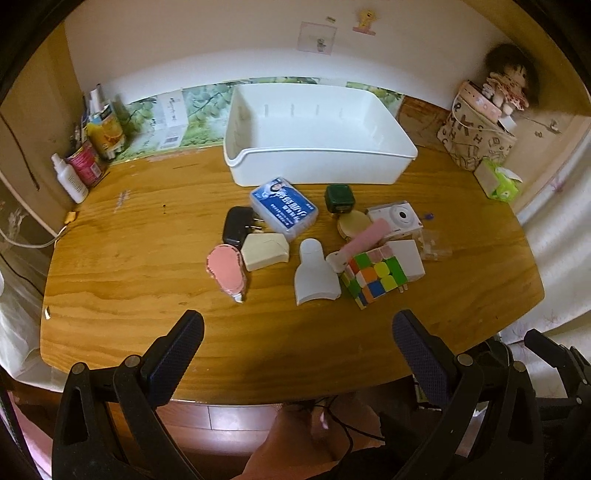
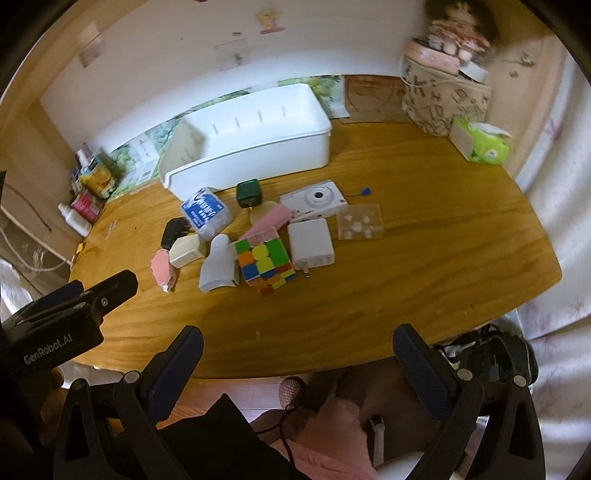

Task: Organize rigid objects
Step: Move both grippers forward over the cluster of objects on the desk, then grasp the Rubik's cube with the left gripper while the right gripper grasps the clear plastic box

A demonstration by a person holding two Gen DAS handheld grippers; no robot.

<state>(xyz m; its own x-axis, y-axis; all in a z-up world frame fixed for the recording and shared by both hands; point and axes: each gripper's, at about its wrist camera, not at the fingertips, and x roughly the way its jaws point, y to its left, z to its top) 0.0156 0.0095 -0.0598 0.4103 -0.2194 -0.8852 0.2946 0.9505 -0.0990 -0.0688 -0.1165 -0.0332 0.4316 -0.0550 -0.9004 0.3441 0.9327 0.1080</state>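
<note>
Sorting is not yet under way. The left gripper (image 1: pixel 297 332) and right gripper (image 2: pixel 297 345) are both hovering spread wide and empty at the lower frame edge. The white bin (image 1: pixel 402 147) is sitting empty, upper centre; the puzzle cube (image 1: pixel 371 277) and neighbouring clutter are lying mid-frame. Next: approaching one item.

This is a room in a home, not a workplace. A round-cornered wooden desk (image 1: pixel 147 266) stands against a white wall with small cartoon stickers (image 1: pixel 365 21), and a brown-haired cloth doll (image 1: pixel 508 79) sits in the corner. A green tissue pack (image 2: pixel 482 142) and some small bottles (image 1: pixel 72 181) stand at the sides.
</note>
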